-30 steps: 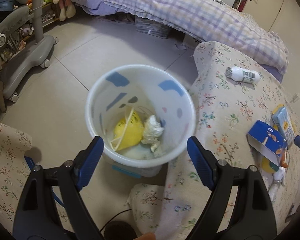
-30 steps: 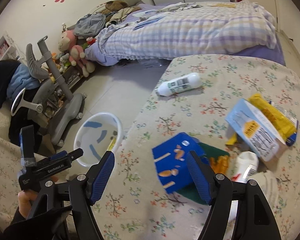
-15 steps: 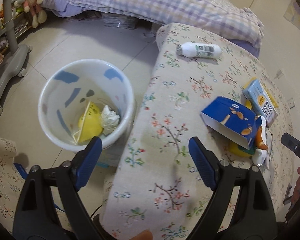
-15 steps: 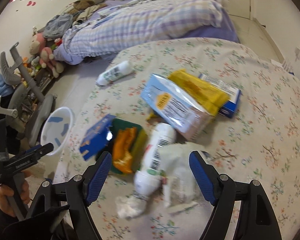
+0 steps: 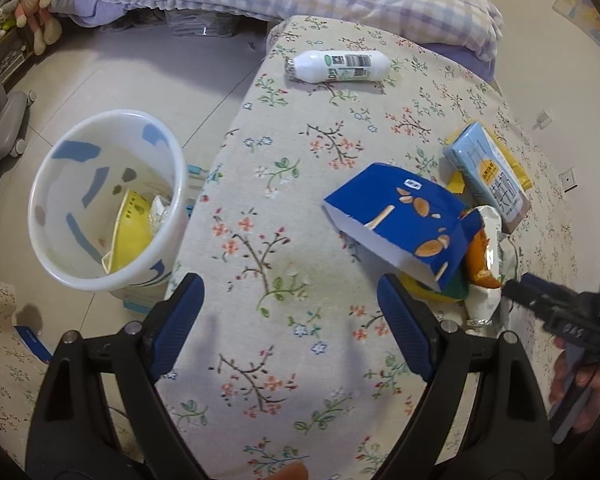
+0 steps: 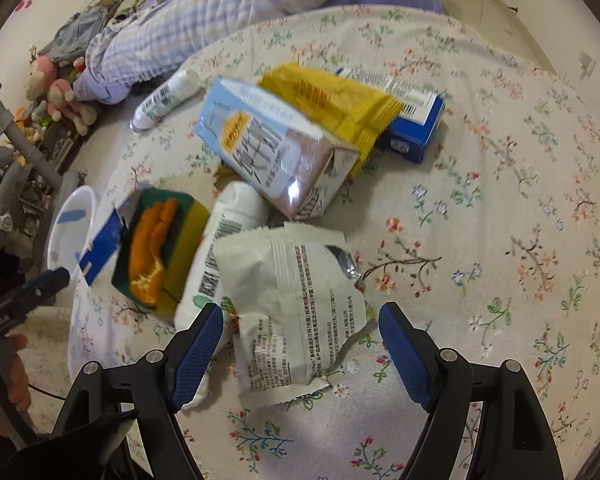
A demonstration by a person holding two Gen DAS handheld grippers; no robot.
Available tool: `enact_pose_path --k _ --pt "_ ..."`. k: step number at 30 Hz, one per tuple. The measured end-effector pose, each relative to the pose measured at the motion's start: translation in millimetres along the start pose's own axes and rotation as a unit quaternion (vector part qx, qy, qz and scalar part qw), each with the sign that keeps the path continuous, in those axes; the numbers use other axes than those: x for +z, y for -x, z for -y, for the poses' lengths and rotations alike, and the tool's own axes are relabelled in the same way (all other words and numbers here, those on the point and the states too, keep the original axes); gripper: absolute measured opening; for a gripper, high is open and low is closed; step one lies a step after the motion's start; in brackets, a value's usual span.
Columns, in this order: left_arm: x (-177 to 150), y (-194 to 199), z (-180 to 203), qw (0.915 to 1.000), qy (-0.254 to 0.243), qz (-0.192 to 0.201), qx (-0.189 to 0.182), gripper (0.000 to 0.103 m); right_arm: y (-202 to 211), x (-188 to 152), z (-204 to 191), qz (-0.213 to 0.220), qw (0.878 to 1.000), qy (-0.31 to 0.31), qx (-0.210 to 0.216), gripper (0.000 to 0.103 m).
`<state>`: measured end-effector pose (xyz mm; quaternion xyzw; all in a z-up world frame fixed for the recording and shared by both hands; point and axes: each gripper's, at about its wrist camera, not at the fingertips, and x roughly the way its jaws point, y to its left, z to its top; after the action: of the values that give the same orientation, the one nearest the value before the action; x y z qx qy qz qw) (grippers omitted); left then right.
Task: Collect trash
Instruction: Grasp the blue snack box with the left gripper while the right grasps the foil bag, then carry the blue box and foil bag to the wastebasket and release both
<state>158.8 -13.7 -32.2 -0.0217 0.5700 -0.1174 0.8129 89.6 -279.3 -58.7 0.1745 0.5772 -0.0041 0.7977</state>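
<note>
Both tongs have swung from the bin [image 5: 100,200] to the desk's [image 6: 500,200] litter. Right tongs [image 6: 300,344], wide, straddle a white wrapper [image 6: 296,312]; left tongs [image 5: 290,320] gape empty. Flimsy wrapper (bottle [image 6: 216,256] touching) may slip or drag neighbours.

Under your grippers lies a matt woven cloth [image 5: 284,208] printed with flowers. The left gripper [image 5: 290,320] has matt black plastic arms and ribbed blue pads [image 5: 178,320]; your right gripper [image 6: 300,354] has the same finish. The white wrapper [image 6: 296,312] looks like thin crinkled film, creased and dull. The milk carton [image 6: 272,152] is coated card with a glossy sheen. The yellow packet [image 6: 332,100] is crimped plastic film. The blue box [image 5: 396,220] is smooth printed card. The white bottle [image 5: 340,66] and the bin [image 5: 60,168] are smooth plastic, the bin slightly translucent.
</note>
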Motion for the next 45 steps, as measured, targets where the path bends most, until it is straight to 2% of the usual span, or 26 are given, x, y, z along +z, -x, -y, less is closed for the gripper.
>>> enact_pose_path --k 3,10,13,17,20,33,35,38,45 --pt "6.2 2.8 11.6 1.0000 0.005 0.000 -0.005 0.088 -10.2 -1.2 2.5 -0.018 1.000 0.000 0.006 0.082" --pt "22.5 -2.1 35.2 0.9974 0.055 -0.012 -0.045 0.088 -6.1 -1.6 15.1 -0.014 0.999 -0.008 0.034 0.080" --pt "28.3 -9.0 46.3 0.9962 0.072 -0.016 -0.046 0.088 -3.4 -4.6 19.9 -0.012 0.999 0.000 0.032 0.072" --pt "33.9 -21.0 58.7 0.9952 0.091 -0.020 -0.029 0.088 0.9 -8.3 20.9 -0.013 0.999 0.010 0.031 0.058" --pt "34.9 -30.1 65.2 0.9941 0.103 -0.023 -0.022 0.088 2.4 -8.2 26.0 -0.013 0.999 0.009 0.039 0.052" --pt "34.5 -44.0 78.1 0.9932 0.114 -0.016 0.017 0.088 19.9 -10.7 55.7 0.003 0.999 -0.009 0.046 0.052" --pt "31.1 -43.3 78.4 0.9934 0.113 -0.012 0.017 0.088 19.2 -8.9 53.5 0.006 0.999 -0.013 0.048 0.052" --pt "28.5 -40.3 80.8 0.9951 0.098 -0.007 0.014 0.077 25.5 -8.1 56.6 0.014 0.998 -0.017 0.052 0.052" --pt "24.8 -29.8 76.9 0.9975 0.070 0.008 -0.004 0.074 33.1 -6.6 54.8 0.024 0.998 -0.019 0.058 0.052"
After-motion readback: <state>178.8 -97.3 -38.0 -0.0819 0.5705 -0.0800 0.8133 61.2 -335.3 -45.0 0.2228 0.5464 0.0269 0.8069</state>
